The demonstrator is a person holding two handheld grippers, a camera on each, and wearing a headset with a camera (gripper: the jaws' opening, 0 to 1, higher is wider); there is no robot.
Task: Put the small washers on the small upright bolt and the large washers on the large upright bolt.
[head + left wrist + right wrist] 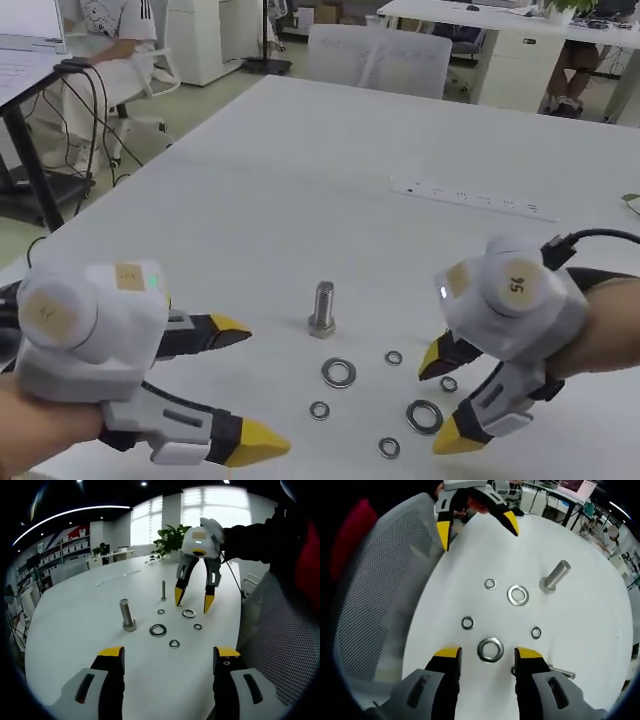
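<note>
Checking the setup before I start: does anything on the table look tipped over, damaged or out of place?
Nothing stands out. The large bolt and the small bolt both stand upright, and the washers lie flat and separate on the table.

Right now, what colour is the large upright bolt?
Large bolt: silver-grey, best in left gripper view.

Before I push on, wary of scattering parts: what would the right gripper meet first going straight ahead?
Probably the large washer: it lies on the table right between the right gripper's open jaws, though depth is unclear.
</note>
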